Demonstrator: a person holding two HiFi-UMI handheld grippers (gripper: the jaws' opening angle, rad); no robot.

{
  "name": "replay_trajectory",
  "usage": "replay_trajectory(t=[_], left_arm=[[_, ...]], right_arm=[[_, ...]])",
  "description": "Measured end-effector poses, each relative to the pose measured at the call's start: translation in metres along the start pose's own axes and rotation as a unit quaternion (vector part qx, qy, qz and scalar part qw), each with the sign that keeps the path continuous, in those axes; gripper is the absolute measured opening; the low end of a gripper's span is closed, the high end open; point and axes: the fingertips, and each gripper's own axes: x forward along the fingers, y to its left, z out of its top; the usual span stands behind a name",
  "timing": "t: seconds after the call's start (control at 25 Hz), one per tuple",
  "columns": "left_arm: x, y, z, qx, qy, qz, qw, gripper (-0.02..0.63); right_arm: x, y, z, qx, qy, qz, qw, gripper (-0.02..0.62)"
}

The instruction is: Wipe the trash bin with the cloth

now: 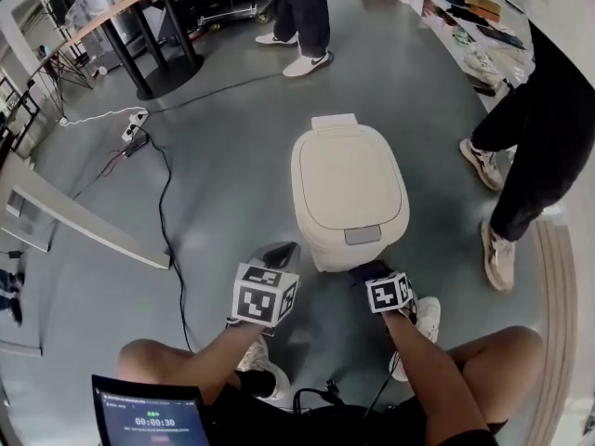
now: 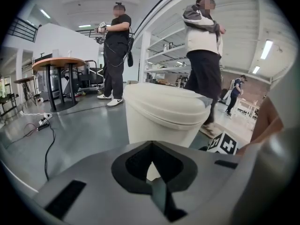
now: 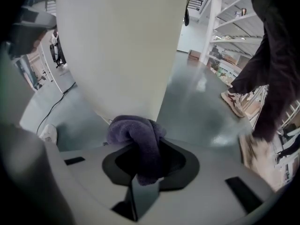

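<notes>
A cream trash bin (image 1: pixel 349 193) with its lid down stands on the grey floor in front of me. In the right gripper view its wall (image 3: pixel 122 46) fills the upper left, very close. My right gripper (image 3: pixel 140 149) is shut on a purple cloth (image 3: pixel 136 137), which bunches up between the jaws just short of the bin's lower wall; whether it touches is unclear. In the head view this gripper (image 1: pixel 369 270) sits low at the bin's front. My left gripper (image 1: pixel 279 254) hovers left of the bin's base. Its jaws are shut and hold nothing (image 2: pixel 151 146), and they point at the bin (image 2: pixel 164 111).
A person in dark trousers (image 1: pixel 530 147) stands close on the bin's right. Another person's legs (image 1: pixel 302 17) are behind it. A black cable (image 1: pixel 167 212) and a power strip (image 1: pixel 135 128) lie on the floor at left. A round table (image 1: pixel 130 7) stands far left, with shelves (image 1: pixel 483 17) far right.
</notes>
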Motion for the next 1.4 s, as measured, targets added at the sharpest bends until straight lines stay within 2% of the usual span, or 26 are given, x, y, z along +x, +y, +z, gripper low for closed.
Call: replay_trajectory(t=[0.16,0.28,0.4,0.56,0.64,0.76,0.88,1.0,1.08,1.2,1.32,1.4], left_arm=[[-0.012,-0.005,0.001,-0.009,-0.001,-0.002,1.0,-0.003],[-0.024,-0.024,0.007,-0.021,-0.01,-0.021,0.9995,-0.003],[-0.033,-0.056,0.024,0.0,-0.035,-0.043,0.9985,-0.003],[-0.032,-0.1,0.043,0.021,-0.054,-0.066,0.9961,-0.003],[-0.031,-0.111,0.051,0.021,-0.064,-0.077,0.9948,-0.003],[-0.038,-0.12,0.063,0.027,-0.073,-0.088,0.993,-0.003],[-0.047,-0.126,0.071,0.039,-0.059,-0.083,0.9941,-0.003],[-0.05,-0.133,0.084,0.032,-0.054,-0.084,0.9945,-0.003],[-0.053,-0.138,0.097,0.027,-0.059,-0.091,0.9937,-0.003],[-0.058,-0.144,0.114,0.029,-0.069,-0.094,0.9928,-0.003],[-0.064,-0.148,0.126,0.023,-0.07,-0.094,0.9928,-0.003],[-0.064,-0.152,0.132,0.025,-0.069,-0.094,0.9929,-0.003]], right_arm=[[-0.016,-0.006,-0.002,0.006,-0.02,-0.002,1.0,0.078],[-0.029,-0.023,-0.004,0.02,-0.046,-0.014,0.999,0.078],[-0.047,-0.044,-0.003,0.045,-0.078,-0.025,0.996,0.078],[-0.08,-0.09,0.019,0.124,-0.142,-0.012,0.982,0.078],[-0.102,-0.107,0.043,0.127,-0.174,-0.006,0.977,0.078],[-0.141,-0.125,0.078,0.07,-0.209,-0.017,0.975,0.078],[-0.183,-0.141,0.109,-0.047,-0.233,-0.048,0.97,0.078],[-0.214,-0.148,0.135,-0.188,-0.252,-0.074,0.947,0.078],[-0.226,-0.147,0.151,-0.247,-0.251,-0.07,0.933,0.078],[-0.232,-0.139,0.171,-0.295,-0.244,-0.043,0.923,0.078],[-0.228,-0.121,0.182,-0.322,-0.24,-0.009,0.916,0.078],[-0.219,-0.114,0.182,-0.337,-0.234,-0.001,0.912,0.078]])
